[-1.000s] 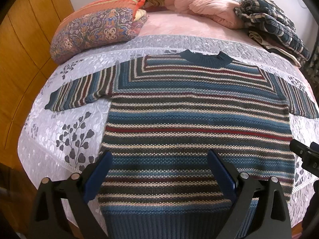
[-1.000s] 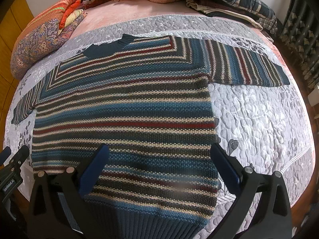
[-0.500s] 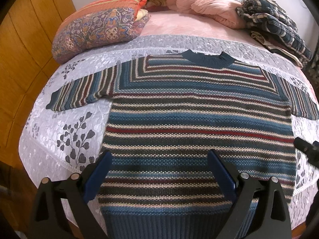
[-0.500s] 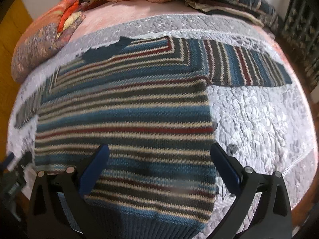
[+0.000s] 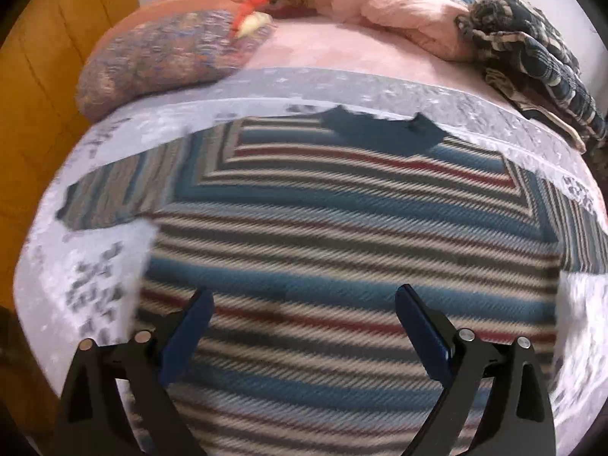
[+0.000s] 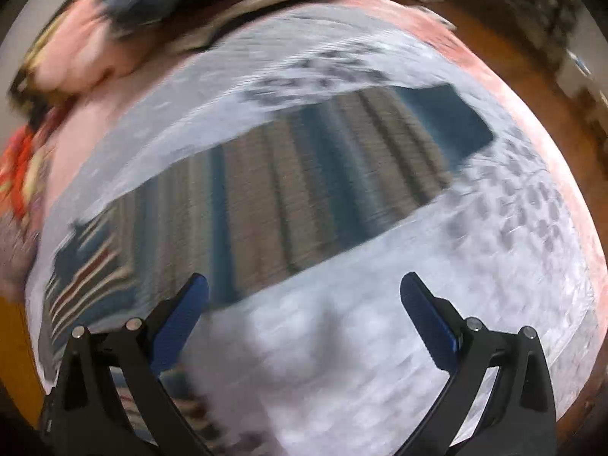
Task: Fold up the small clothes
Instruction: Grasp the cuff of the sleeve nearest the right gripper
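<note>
Below, the striped knitted sweater lies flat on the grey quilted bed; left gripper hangs over its body, right gripper beside its sleeve, both jaws spread, empty.

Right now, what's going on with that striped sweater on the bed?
A person is holding a two-finger gripper in each hand, about to fold a striped sweater spread flat on the grey quilt. The left gripper hangs open over the sweater's body. The right gripper, also open, points toward one outstretched sleeve; that view is blurred. Neither gripper holds any cloth, and nothing looks folded yet. Pillows and other clothes sit at the far end.
</note>
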`<control>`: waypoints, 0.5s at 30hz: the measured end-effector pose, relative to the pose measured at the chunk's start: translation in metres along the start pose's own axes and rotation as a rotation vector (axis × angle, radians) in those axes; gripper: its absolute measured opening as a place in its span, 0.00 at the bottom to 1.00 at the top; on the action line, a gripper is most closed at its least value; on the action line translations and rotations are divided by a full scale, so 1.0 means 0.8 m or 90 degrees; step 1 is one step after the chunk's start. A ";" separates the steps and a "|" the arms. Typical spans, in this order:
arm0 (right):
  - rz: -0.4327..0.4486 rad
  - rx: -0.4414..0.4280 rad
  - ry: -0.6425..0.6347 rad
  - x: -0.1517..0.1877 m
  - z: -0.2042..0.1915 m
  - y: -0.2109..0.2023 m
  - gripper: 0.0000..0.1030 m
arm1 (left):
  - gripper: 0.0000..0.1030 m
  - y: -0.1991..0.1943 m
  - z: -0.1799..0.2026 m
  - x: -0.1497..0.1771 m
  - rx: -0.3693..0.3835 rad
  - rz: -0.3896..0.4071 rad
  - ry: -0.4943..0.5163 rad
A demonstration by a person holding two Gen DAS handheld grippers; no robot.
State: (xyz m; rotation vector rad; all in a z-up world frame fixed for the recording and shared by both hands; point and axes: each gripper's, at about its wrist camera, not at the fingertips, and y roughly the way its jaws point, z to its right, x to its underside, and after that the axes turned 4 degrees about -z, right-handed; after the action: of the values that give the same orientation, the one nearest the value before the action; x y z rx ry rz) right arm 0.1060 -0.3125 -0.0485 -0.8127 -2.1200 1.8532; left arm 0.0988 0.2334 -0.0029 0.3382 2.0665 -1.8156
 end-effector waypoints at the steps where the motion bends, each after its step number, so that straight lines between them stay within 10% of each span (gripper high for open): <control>1: -0.006 0.011 0.010 -0.011 0.018 0.009 0.97 | 0.94 0.007 0.013 -0.011 0.004 0.006 0.002; 15: -0.021 0.005 0.060 -0.076 0.098 0.086 0.98 | 0.94 0.090 0.060 -0.059 0.040 -0.021 0.014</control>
State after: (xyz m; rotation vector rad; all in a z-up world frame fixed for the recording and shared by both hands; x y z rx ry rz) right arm 0.1351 -0.4074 -0.1174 -0.8405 -2.0548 1.7693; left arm 0.1767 0.1989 -0.0527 0.3441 2.0443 -1.9066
